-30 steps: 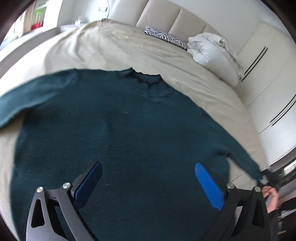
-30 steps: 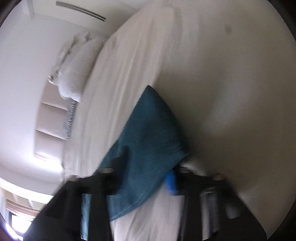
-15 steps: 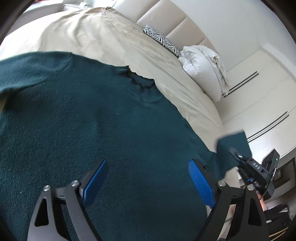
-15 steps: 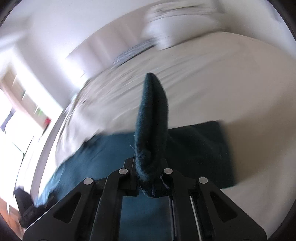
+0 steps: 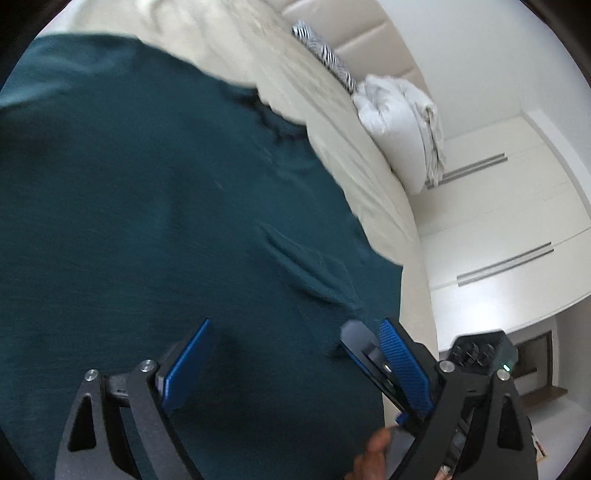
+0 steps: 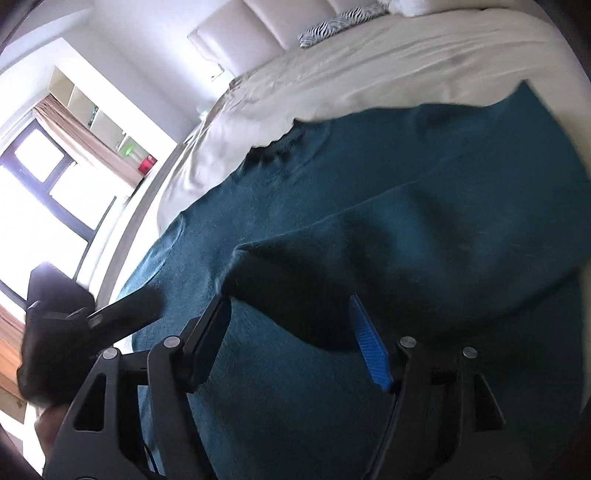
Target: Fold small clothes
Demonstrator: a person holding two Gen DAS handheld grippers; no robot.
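A dark teal sweater (image 5: 147, 192) lies spread on the cream bed (image 5: 332, 129), collar toward the headboard. One sleeve (image 6: 424, 251) is folded across the body, its cuff (image 6: 266, 266) resting just ahead of my right gripper (image 6: 291, 332). That gripper is open, the sleeve lying loose between its fingers. My left gripper (image 5: 291, 354) is open and empty, hovering low over the sweater body. The other gripper (image 5: 362, 343) shows beside its right finger; the left gripper shows in the right wrist view (image 6: 110, 317).
A zebra-print cushion (image 5: 325, 55) and a white folded duvet (image 5: 402, 114) lie by the padded headboard (image 6: 258, 33). White wardrobes (image 5: 498, 229) stand beside the bed. A window (image 6: 48, 192) with curtains is on the other side.
The right gripper carried the sleeve over the sweater body, laid it down and opened. The left gripper dropped closer to the sweater and swung toward its right side.
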